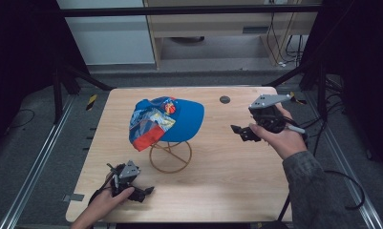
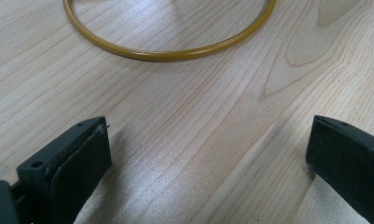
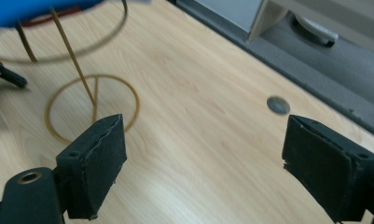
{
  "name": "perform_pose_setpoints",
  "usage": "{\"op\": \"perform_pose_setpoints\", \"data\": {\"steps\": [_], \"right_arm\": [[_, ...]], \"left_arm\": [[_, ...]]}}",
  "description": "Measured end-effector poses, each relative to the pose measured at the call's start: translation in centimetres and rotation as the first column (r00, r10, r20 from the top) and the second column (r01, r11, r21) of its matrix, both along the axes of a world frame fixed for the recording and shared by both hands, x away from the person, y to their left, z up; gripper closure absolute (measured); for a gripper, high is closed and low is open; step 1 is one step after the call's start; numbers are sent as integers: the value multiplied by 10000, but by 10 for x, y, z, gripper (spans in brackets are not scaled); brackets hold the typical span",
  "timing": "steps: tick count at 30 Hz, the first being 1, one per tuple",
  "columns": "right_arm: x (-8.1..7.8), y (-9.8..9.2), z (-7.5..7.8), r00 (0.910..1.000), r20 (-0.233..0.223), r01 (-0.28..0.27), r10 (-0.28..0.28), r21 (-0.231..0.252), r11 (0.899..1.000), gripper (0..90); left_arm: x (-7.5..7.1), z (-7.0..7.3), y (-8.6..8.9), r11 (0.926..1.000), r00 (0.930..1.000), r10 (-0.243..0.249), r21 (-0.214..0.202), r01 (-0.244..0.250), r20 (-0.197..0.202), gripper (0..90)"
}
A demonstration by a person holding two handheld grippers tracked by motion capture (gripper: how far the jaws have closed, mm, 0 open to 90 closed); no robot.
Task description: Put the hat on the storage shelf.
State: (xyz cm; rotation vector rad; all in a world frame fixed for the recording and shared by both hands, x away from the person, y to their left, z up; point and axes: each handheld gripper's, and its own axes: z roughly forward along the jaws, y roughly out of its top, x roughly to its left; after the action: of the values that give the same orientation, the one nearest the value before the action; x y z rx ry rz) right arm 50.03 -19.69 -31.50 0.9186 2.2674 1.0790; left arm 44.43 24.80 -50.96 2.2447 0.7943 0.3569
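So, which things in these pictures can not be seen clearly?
- Top of the gold wire stand: high view, hidden under the cap.
- Cap: right gripper view, cut off by the top edge and blurred.
- Stand's ring: left gripper view, cut off by the top edge.
- Cap's printed design: high view, too small.

cap in right gripper view: blurred blue smear, cut off by top edge, print unreadable. Wire stand in left gripper view: base ring cropped at top. In high view the cap hides the stand's upper part. Small dark disc on table: too small to identify. Left hand cut at bottom edge.
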Motion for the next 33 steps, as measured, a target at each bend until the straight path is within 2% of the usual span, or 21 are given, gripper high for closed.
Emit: {"op": "perform_pose_setpoints", "data": {"steps": [9, 13, 14, 15, 19, 20, 21, 23, 31, 32, 33], "right_arm": [[-6, -13, -51, 9978, -239, 624, -617, 292, 9976, 146], [-7, -14, -75, 9959, -514, 757, -744, 237, 9968, 146], [-7, -14, -75, 9959, -514, 757, -744, 237, 9968, 146], [-8, -14, -89, 9946, -663, 822, -804, 244, 9963, 146], [-8, -14, -106, 9921, -894, 903, -879, 232, 9956, 146], [-8, -14, -106, 9921, -894, 903, -879, 232, 9956, 146], [-9, -13, -115, 9902, -1046, 958, -927, 253, 9951, 146], [-8, -13, -123, 9885, -1153, 1014, -975, 284, 9944, 146], [-5, -13, -154, 9763, -1717, 1383, -1317, 271, 9900, 143], [-5, -13, -154, 9763, -1717, 1383, -1317, 271, 9900, 143], [-4, -13, -160, 9721, -1829, 1547, -1471, 276, 9876, 142]], "left_arm": [[0, 0, 0, 10000, 10000, 3, -6, -3, -11, 0], [0, 0, 0, 10000, 10000, 1, 4, -1, -2, 0], [0, 0, 0, 10000, 10000, 1, 4, -1, -2, 0], [0, 0, 0, 10000, 10000, 1, 0, -1, -6, 0], [0, 0, 0, 10000, 10000, 0, -1, 0, -7, 0], [0, 0, 0, 10000, 10000, 0, -1, 0, -7, 0], [0, 0, 0, 10000, 10000, -2, 2, 2, -6, 0], [0, 0, 0, 10000, 10000, -4, 2, 4, -6, 0], [0, 0, 0, 10000, 10000, -8, 11, 8, 4, 0], [0, 0, 0, 10000, 10000, -8, 11, 8, 4, 0], [0, 0, 0, 10000, 10000, -7, 10, 7, 4, 0]]}}
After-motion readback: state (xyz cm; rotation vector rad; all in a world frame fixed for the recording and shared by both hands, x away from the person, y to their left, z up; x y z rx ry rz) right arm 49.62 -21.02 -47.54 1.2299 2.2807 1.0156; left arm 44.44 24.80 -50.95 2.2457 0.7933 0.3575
